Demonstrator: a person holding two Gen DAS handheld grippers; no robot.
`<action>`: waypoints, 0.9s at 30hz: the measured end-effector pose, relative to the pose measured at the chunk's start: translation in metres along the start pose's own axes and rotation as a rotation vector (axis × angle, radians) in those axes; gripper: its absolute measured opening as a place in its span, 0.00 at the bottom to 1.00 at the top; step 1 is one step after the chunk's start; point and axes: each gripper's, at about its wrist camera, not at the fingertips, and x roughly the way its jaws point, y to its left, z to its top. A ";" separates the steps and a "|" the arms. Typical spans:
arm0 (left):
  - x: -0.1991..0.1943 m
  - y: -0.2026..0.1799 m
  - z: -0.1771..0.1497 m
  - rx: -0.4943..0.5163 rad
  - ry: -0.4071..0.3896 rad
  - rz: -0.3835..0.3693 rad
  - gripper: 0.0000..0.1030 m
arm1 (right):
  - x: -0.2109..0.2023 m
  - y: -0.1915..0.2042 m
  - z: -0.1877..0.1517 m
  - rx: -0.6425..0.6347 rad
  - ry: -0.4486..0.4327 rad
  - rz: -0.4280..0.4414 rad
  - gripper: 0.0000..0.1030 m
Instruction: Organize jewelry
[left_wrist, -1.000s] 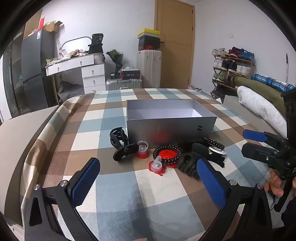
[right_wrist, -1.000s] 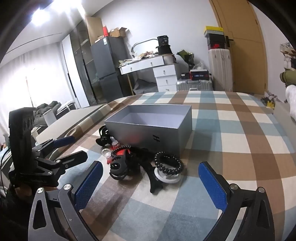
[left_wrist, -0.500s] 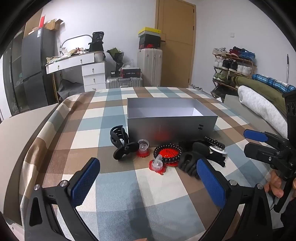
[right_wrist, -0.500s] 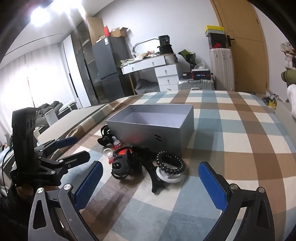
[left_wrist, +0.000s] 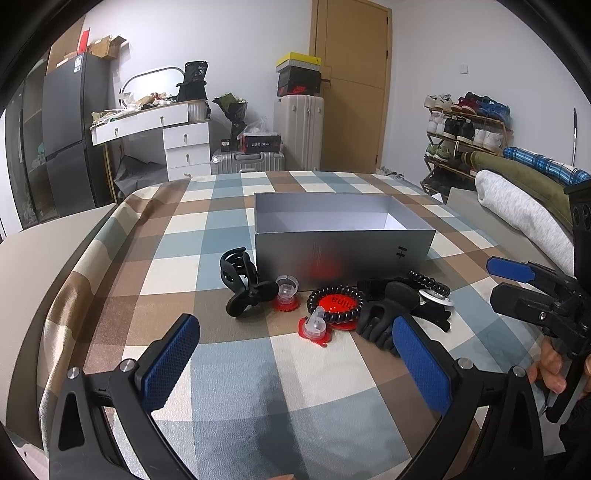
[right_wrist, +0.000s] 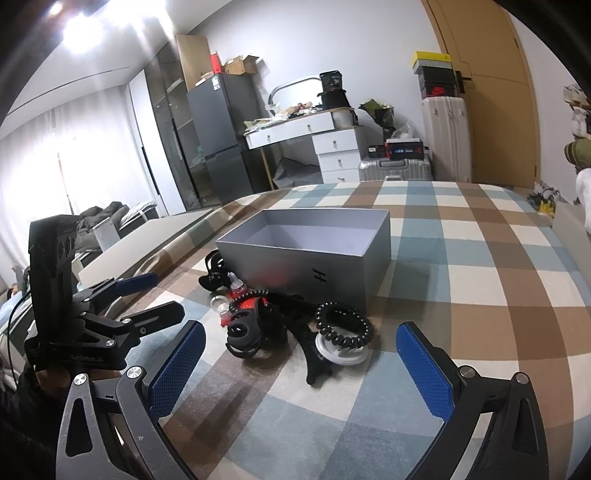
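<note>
Black hair claws, black coil hair ties and red-based clear caps are lying clustered against the open grey cardboard box on the checked cloth, ahead of both grippers. Left gripper and right gripper are hovering wide open, gripping nothing, touching nothing.

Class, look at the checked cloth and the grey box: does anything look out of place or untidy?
Yes. The hair clips, coil hair ties and small pieces lie jumbled in front of the grey box, none visibly inside it.

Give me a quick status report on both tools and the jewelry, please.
Left tool open, empty. Right tool open, empty. Hair clips and coil ties piled on the checked cloth before the grey box, none visibly inside. Nothing blocking.
</note>
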 end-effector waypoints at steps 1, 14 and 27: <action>0.000 0.000 0.000 -0.001 0.001 0.000 0.99 | 0.001 0.000 0.000 -0.001 0.001 0.002 1.00; 0.002 0.000 -0.002 -0.005 0.010 -0.007 0.99 | 0.002 -0.002 0.000 0.008 0.001 0.013 1.00; 0.004 0.003 -0.001 -0.006 0.014 -0.003 0.99 | 0.001 -0.002 -0.002 0.007 0.008 0.021 1.00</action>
